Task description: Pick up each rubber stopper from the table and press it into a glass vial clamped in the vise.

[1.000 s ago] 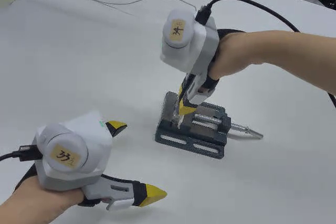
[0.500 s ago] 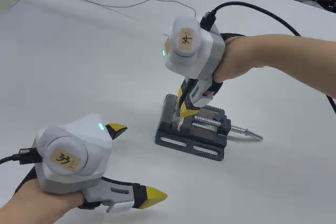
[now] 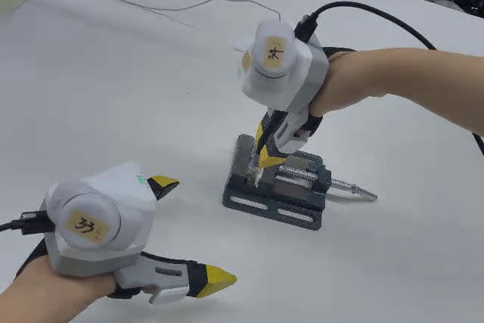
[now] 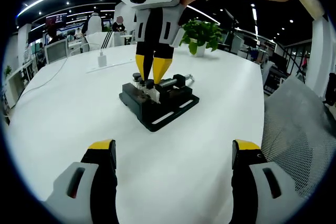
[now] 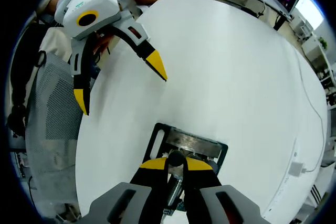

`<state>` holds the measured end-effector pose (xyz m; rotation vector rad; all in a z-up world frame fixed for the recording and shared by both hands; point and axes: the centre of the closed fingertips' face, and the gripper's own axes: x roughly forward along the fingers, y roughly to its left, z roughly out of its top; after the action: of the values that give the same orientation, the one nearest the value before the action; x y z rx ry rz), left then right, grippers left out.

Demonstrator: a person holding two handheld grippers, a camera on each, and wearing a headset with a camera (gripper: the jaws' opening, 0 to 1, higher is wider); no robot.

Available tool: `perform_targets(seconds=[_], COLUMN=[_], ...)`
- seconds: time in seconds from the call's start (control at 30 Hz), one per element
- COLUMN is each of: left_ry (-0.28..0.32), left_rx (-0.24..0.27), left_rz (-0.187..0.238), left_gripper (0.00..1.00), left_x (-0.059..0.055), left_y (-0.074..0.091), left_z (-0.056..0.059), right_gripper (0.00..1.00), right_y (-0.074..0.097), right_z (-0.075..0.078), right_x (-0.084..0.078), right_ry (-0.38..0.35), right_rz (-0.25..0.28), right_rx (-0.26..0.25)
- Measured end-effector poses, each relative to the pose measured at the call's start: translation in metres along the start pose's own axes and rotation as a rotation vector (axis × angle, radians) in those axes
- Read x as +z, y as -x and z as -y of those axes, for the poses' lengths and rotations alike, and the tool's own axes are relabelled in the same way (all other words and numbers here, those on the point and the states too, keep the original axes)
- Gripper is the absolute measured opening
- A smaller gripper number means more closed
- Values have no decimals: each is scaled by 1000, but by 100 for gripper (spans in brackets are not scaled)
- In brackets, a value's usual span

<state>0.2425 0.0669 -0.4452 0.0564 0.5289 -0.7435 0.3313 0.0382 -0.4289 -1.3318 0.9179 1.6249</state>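
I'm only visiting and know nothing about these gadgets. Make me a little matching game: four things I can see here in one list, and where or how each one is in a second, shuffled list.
Things:
1. left gripper
2. right gripper
3. vise
4. potted plant

States:
A. dark, resting on the white table
B. jaws wide apart, holding nothing
C. green, in the background behind the vise
D. jaws closed on a rubber stopper, above the vise

Pairs: 1-B, 2-D, 3-A, 4-C.
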Motion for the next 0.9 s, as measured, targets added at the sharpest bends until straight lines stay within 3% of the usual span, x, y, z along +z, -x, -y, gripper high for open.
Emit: perform_targets(seconds=[0.27, 0.47, 0.9], left_ry=[1, 2, 10], left_rx=[0, -2, -9], left_rz=[0, -3, -7], left_gripper=[90, 90, 90], left_x=[-1, -1, -5], left_y=[1, 0, -2], left_z=[0, -1, 0], right_gripper=[10, 3, 0], right_y=[4, 15, 4], right_z=[2, 2, 0], right_x=[-2, 3, 5], right_ry=[18, -24, -49], right_rz=[-8, 53, 42], right_rx=[-17, -4, 7])
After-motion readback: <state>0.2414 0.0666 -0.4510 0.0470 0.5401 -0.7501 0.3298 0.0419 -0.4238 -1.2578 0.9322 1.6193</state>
